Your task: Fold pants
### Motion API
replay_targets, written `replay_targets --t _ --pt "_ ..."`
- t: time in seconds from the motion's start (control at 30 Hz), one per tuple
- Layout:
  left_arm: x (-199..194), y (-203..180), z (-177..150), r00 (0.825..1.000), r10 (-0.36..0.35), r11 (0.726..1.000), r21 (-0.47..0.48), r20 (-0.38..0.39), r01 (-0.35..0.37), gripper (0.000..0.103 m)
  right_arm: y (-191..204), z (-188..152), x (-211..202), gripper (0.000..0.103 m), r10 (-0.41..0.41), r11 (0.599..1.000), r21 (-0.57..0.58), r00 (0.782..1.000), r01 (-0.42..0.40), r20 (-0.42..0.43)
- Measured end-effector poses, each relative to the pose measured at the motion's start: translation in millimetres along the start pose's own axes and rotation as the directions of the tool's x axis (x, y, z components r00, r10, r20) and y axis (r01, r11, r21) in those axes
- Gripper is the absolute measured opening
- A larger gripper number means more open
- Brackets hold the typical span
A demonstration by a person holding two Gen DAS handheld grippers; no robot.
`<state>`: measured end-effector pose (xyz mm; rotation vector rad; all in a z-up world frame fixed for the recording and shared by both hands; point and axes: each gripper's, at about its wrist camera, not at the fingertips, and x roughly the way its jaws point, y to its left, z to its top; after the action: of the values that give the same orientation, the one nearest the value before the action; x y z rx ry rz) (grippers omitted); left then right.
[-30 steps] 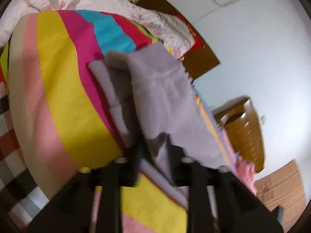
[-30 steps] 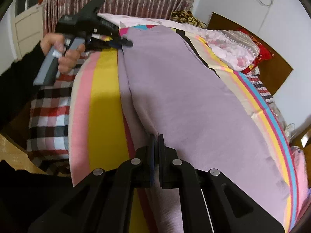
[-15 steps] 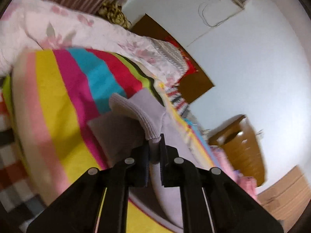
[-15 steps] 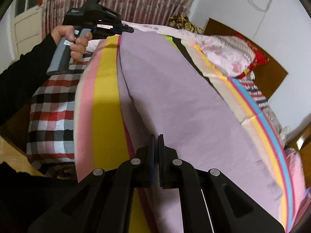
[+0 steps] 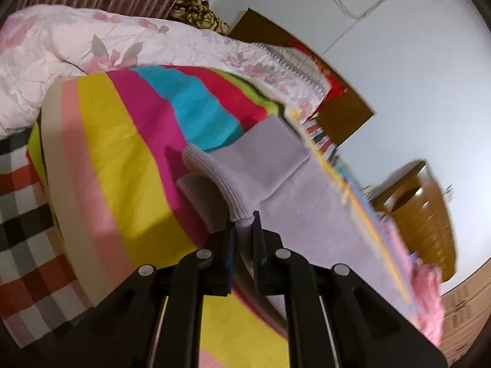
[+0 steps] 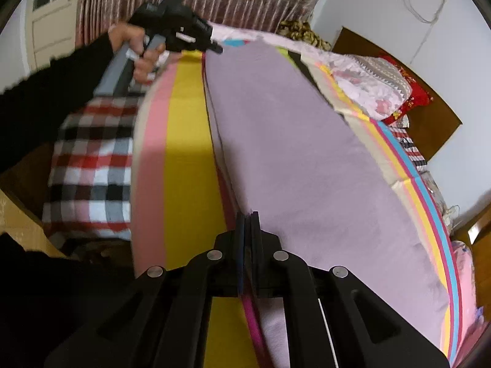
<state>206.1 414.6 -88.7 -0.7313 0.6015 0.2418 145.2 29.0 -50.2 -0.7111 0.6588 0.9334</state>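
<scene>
On striped bedspread (image 6: 187,165) | lilac pants (image 6: 307,159) lay spread lengthwise | left gripper (image 5: 244,224) had just closed, pinching ribbed cuff (image 5: 233,196), lifted | right gripper (image 6: 247,217) clamped tight on pants edge.

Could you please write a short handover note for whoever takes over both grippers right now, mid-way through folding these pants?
Left gripper: its jaws have just been closing and are shut on the ribbed cuff of the lilac pants, which curls up above the striped blanket.
Right gripper: shut on the near edge of the pants, low over the blanket.
Pants: lying lengthwise on the bed, stretched between the two grippers; the person's hand holds the left gripper at the far end.
Done: both ends gripped.
Left: bring one end over to the other, lay it flat, then probably fold again.
</scene>
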Motion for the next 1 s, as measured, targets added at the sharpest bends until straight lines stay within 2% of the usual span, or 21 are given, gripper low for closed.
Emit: replay_targets --t 0.1,0.17,0.23,0.3,0.33,0.4,0.43,0.47,0.5,0.53,0.57,0.63,0.67,0.7,0.73,0.8,0.87,0.9,0.93,0.97,1.0 --pt "-13 6 -9 1.000 0.019 1.000 -0.001 0.009 -0.019 0.009 7 5 -12 0.003 -0.029 0.999 -0.034 1.000 0.029 0.007" --pt "-21 0 -13 0.998 0.049 0.997 0.050 0.036 -0.051 0.009 9 2 -11 0.000 -0.006 0.999 -0.035 1.000 0.006 -0.002" --pt "-13 0 -13 0.998 0.069 0.997 0.046 0.006 -0.069 0.009 13 -7 -3 0.000 -0.004 0.999 -0.044 1.000 0.003 -0.023" --pt "-4 9 -13 0.998 0.055 0.998 0.010 -0.019 -0.055 0.009 9 -11 -4 0.000 0.011 1.000 0.015 1.000 -0.011 0.000" --pt "-4 12 -12 0.998 0.051 0.999 0.007 -0.022 -0.051 0.010 8 -12 -9 0.000 -0.024 0.999 0.036 1.000 0.024 0.017" --pt "-12 7 -14 0.995 0.099 0.995 0.028 -0.011 -0.098 0.020 6 -17 -20 0.002 -0.024 0.997 0.077 0.999 0.021 0.048" --pt "-24 -3 -16 0.980 0.198 0.978 0.065 0.024 -0.199 0.039 2 -22 -30 0.004 0.017 0.992 0.120 0.998 -0.025 0.067" --pt "-36 -14 -19 0.955 0.288 0.950 0.100 0.073 -0.294 0.068 -3 -27 -39 0.022 0.040 0.986 0.161 0.996 -0.053 0.079" --pt "-53 -29 -23 0.916 0.370 0.910 0.135 0.159 -0.391 0.076 -9 -38 -54 0.064 0.033 0.974 0.219 0.994 -0.056 0.107" --pt "-67 -41 -29 0.895 0.384 0.892 0.157 0.226 -0.423 0.080 -15 -47 -65 0.080 0.005 0.963 0.265 0.991 -0.039 0.130" --pt "-85 -62 -39 0.897 0.340 0.893 0.203 0.284 -0.402 0.082 -23 -60 -77 0.084 -0.022 0.945 0.326 0.989 -0.028 0.148" --pt "-96 -95 -57 0.947 0.212 0.913 0.296 0.242 -0.280 0.083 -43 -86 -92 0.073 -0.097 0.893 0.449 0.987 0.028 0.132" --pt "-94 -119 -73 0.980 0.114 0.916 0.366 0.161 -0.166 0.083 -53 -100 -96 0.070 -0.147 0.859 0.507 0.983 0.073 0.108" --pt "-91 -135 -85 0.993 0.055 0.905 0.416 0.104 -0.093 0.084 -63 -114 -100 0.069 -0.183 0.821 0.561 0.980 0.106 0.083" --pt "-86 -155 -103 0.999 0.002 0.878 0.477 0.039 -0.021 0.084 -75 -132 -104 0.068 -0.204 0.769 0.628 0.977 0.124 0.056" --pt "-69 -192 -139 0.995 -0.055 0.816 0.571 -0.080 0.091 0.084 -89 -150 -106 0.068 -0.234 0.710 0.684 0.972 0.170 0.002" --pt "-47 -215 -174 0.981 -0.049 0.772 0.617 -0.187 0.156 0.084 -89 -162 -101 0.068 -0.246 0.719 0.650 0.965 0.246 -0.093" --pt "-40 -219 -185 0.974 -0.030 0.762 0.626 -0.223 0.167 0.084 -85 -171 -95 0.068 -0.242 0.732 0.614 0.955 0.295 -0.170" --pt "-30 -222 -200 0.962 -0.004 0.749 0.636 -0.274 0.184 0.084 -82 -179 -93 0.068 -0.238 0.740 0.596 0.950 0.312 -0.201" --pt "-23 -222 -212 0.954 0.031 0.733 0.656 -0.299 0.181 0.087 -81 -188 -97 0.068 -0.233 0.740 0.605 0.956 0.294 -0.180" --pt "-26 -227 -226 0.971 0.065 0.666 0.734 -0.230 0.129 0.088 -81 -200 -104 0.068 -0.204 0.733 0.630 0.966 0.258 -0.159"
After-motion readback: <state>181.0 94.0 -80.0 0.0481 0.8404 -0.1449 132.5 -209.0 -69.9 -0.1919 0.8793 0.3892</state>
